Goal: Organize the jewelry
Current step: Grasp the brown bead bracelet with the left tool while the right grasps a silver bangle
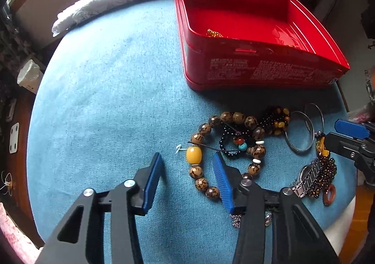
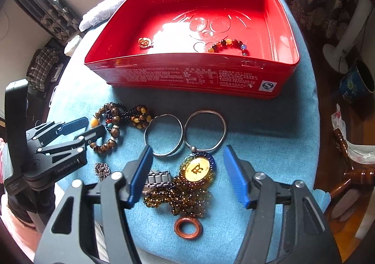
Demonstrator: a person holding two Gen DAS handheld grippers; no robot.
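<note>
Right wrist view: right gripper (image 2: 187, 177) hangs low over the near end of the jewelry pile w/ jaws spread wide, nothing between the pads. It straddles a gold pendant (image 2: 198, 169) rimmed in dark blue, which lies on a heap of small amber beads (image 2: 182, 198), prob. the next pick. A metal watch band (image 2: 158, 178) lies just left of the pendant, partly behind the left pad; a copper-coloured ring (image 2: 188, 228) sits nearer still. Two thin silver bangles (image 2: 185, 132) lie side by side beyond, touching or overlapping where they meet.

Left wrist view: left gripper (image 1: 187, 177) is likewise wide open and empty, low over the blue cloth (image 1: 105, 99). Its right pad stands inside the loop of a brown wooden-bead bracelet (image 1: 234, 120) w/ one big yellow bead (image 1: 194, 155), so that side of the strand lies between the pads: looks lined up to pinch it. A black-bead strand (image 1: 228, 144) tangles through the bracelet, so lifting one may drag the other.

Far side of the cloth: open red tin (image 2: 187, 76), evidently the collecting box. It already holds a short multicoloured bead bracelet (image 2: 230, 45) and a small gold piece (image 2: 144, 42); most of the floor is bare. Most of the jewelry lies on the cloth near the tin, so sorting seems at an early stage.
</note>
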